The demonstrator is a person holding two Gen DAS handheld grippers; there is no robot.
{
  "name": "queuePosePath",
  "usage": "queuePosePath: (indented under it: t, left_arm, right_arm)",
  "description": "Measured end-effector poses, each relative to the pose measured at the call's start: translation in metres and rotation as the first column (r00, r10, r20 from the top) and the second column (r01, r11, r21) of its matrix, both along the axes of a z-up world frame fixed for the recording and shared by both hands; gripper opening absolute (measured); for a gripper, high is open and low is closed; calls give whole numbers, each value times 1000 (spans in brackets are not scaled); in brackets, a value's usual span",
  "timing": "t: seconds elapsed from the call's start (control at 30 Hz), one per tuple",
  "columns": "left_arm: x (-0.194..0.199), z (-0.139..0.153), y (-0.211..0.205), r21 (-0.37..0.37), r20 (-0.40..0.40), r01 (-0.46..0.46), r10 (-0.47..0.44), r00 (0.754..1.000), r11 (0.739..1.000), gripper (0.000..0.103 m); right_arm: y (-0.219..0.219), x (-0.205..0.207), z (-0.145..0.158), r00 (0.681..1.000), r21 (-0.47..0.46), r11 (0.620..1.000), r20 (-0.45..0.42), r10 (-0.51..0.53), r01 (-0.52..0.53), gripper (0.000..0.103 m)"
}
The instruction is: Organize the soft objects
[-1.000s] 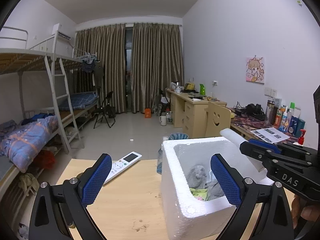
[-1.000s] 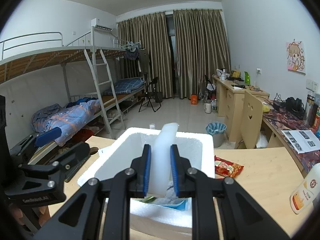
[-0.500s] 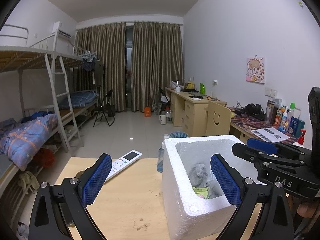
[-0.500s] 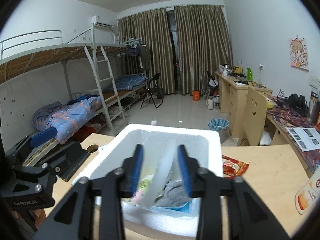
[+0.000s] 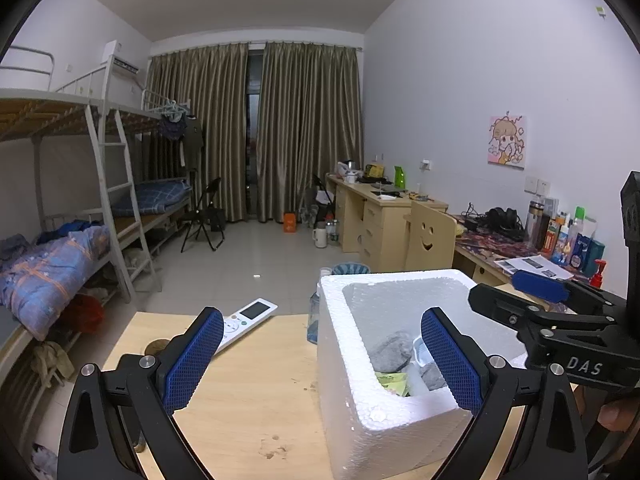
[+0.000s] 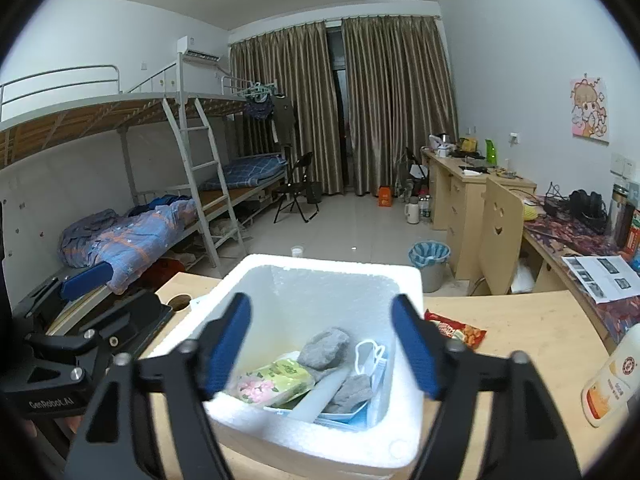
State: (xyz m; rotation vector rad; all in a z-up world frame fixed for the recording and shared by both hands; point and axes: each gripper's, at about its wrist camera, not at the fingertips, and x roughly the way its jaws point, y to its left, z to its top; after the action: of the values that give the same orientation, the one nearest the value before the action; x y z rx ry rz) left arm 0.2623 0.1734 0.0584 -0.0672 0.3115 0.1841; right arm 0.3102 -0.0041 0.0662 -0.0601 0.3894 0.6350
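Foam box [image 6: 404,436] holding grey cloths [image 6: 325,347], packets, right gripper [image 6: 320,344] fingers opening, empty

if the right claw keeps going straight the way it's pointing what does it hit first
Probably the soft items piled in the white foam box, likely the grey cloth. The right claw, jaws opening and empty, aims down into it, though depth is uncertain.

Left tool [image 5: 318,356] wide open over table [image 5: 248,396]; foam box [image 5: 384,416] holds grey cloths [image 5: 390,350].
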Motion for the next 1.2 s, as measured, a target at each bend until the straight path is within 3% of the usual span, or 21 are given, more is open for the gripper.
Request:
queuePosePath:
  t: [0.17, 1.2]
  left_arm:
    - [-2, 1, -2, 6, 4, 0, 0, 1000, 1000, 99]
    - [-22, 20, -24, 16, 21, 4, -4, 1000, 1000, 99]
  right_arm:
    - [-7, 0, 3, 1000, 15, 1000, 1, -18, 18, 103]
    - [-36, -25, 12, 999, 8, 999, 22, -45, 45, 103]
